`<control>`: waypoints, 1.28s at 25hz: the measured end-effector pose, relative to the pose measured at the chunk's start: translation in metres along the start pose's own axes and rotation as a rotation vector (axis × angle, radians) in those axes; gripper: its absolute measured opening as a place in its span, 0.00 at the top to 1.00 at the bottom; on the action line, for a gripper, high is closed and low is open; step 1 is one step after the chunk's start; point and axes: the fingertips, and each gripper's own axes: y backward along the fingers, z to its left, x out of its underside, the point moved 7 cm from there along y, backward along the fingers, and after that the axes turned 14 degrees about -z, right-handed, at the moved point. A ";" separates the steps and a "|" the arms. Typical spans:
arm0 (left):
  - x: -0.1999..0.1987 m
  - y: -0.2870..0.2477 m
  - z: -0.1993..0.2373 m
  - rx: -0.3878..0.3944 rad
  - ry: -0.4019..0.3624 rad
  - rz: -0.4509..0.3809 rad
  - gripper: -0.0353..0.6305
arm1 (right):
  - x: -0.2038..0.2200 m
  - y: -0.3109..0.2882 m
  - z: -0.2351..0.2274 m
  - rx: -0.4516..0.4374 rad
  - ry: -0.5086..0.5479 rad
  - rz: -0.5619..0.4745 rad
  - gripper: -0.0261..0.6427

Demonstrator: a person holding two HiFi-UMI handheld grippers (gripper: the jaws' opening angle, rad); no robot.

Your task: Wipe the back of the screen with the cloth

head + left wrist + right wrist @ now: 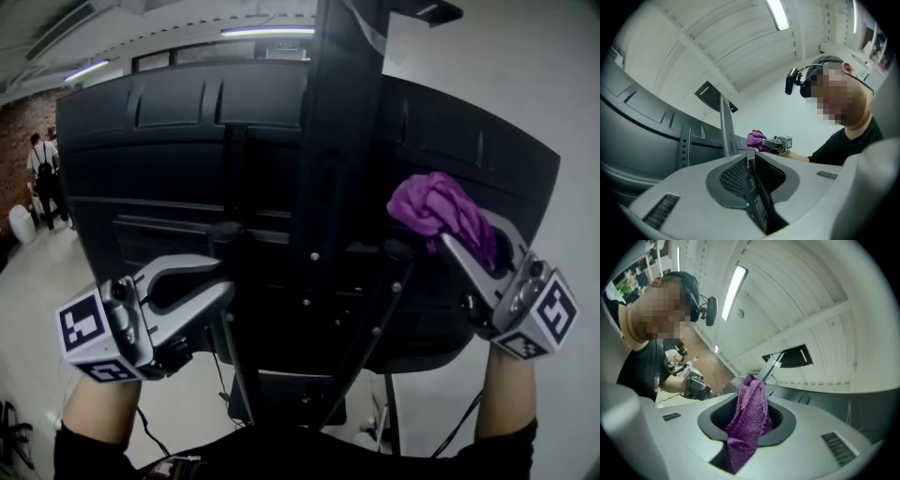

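Jaws on the right gripper (461,246) pinch the purple cloth (437,208); left gripper (217,286) jaws are pressed together, empty. Best to push the cloth gently ahead, flat on the screen (169,141).

The cloth (441,214) between the jaws of the right hand-held gripper (457,242) is bright purple with a nubbly woven texture. That gripper and the left hand-held gripper (221,287) are pale grey with black meshed pads, each bearing a white cube (89,333) printed with black square markers. Ahead of them the back of the screen (178,141) is plain matt black, as is its stand (328,187). The person's sleeves (89,457) are black, and far left of the left hand-held gripper a wall (14,131) shows red-brown brick
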 end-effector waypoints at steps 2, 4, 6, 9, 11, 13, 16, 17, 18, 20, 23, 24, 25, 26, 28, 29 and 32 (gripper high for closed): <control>-0.005 -0.005 0.003 0.003 -0.002 0.001 0.87 | -0.005 -0.013 -0.027 0.051 0.105 0.041 0.80; -0.007 -0.009 0.005 0.004 -0.003 0.005 0.87 | -0.005 -0.030 -0.051 0.095 0.190 0.085 0.80; -0.005 -0.010 0.005 0.005 -0.007 0.013 0.87 | 0.002 -0.050 -0.070 0.119 0.266 0.147 0.80; -0.004 -0.010 0.006 0.004 -0.009 0.018 0.87 | 0.022 -0.078 -0.090 0.124 0.343 0.253 0.80; -0.005 -0.008 0.006 -0.001 -0.010 0.015 0.87 | 0.031 -0.089 -0.100 0.124 0.362 0.303 0.80; -0.006 -0.004 0.005 -0.007 -0.011 0.014 0.87 | 0.034 -0.093 -0.106 0.127 0.381 0.338 0.80; -0.009 0.000 0.005 -0.017 -0.018 0.015 0.87 | 0.034 -0.087 -0.108 0.115 0.450 0.397 0.80; -0.009 0.000 0.005 -0.020 -0.021 0.015 0.87 | 0.034 -0.081 -0.110 0.107 0.479 0.423 0.80; -0.010 0.000 0.004 -0.023 -0.023 0.015 0.87 | 0.034 -0.075 -0.112 0.103 0.503 0.451 0.80; -0.009 -0.002 0.004 -0.028 -0.029 0.018 0.87 | 0.035 -0.058 -0.118 0.097 0.542 0.508 0.80; -0.009 -0.009 0.000 -0.029 -0.036 0.016 0.87 | 0.033 -0.032 -0.133 0.094 0.579 0.575 0.80; -0.009 -0.012 -0.001 -0.029 -0.037 0.011 0.87 | 0.032 -0.023 -0.139 0.097 0.587 0.594 0.80; -0.009 -0.016 -0.003 -0.029 -0.039 0.006 0.87 | 0.031 -0.013 -0.144 0.101 0.594 0.613 0.80; -0.008 -0.019 -0.004 -0.029 -0.040 0.001 0.87 | 0.030 -0.003 -0.150 0.107 0.597 0.630 0.80; -0.006 -0.022 -0.005 -0.031 -0.050 -0.004 0.87 | 0.028 0.019 -0.162 0.119 0.592 0.656 0.80; -0.005 -0.023 -0.005 -0.030 -0.062 -0.004 0.87 | 0.026 0.030 -0.167 0.125 0.589 0.669 0.80; -0.004 -0.029 -0.007 -0.027 -0.115 -0.014 0.87 | 0.022 0.065 -0.184 0.154 0.620 0.736 0.80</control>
